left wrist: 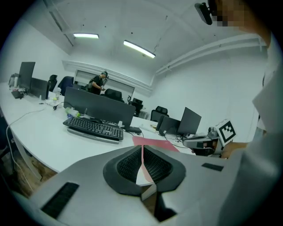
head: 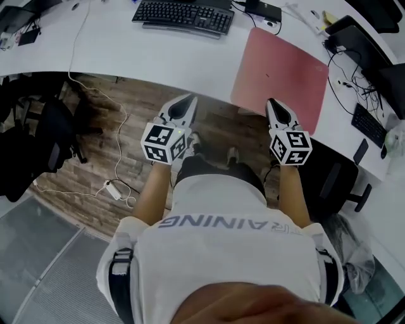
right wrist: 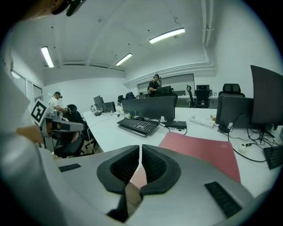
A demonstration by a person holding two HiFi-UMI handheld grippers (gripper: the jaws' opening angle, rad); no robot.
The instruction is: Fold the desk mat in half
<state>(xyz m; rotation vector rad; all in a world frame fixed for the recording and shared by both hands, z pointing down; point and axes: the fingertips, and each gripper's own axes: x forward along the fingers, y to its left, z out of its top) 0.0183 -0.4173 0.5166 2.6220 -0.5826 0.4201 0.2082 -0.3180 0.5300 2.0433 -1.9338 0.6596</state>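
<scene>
Left gripper (head: 185,101) and right gripper (head: 273,104) are both closed: jaws together, nothing between them, and neither touches the desk mat (head: 281,73). The mat is a pinkish-red rectangle lying flat and unfolded on the white desk (head: 158,57), to the right of the keyboard (head: 183,16), with its near edge at the desk's edge. I hold both forearms out ahead of my body, side by side, with the grippers tilted slightly downward toward the desk — the right one aimed at the mat's near edge, the left one at the desk edge just left of the mat.

"AINING" on the white shirt (head: 243,250)
</scene>
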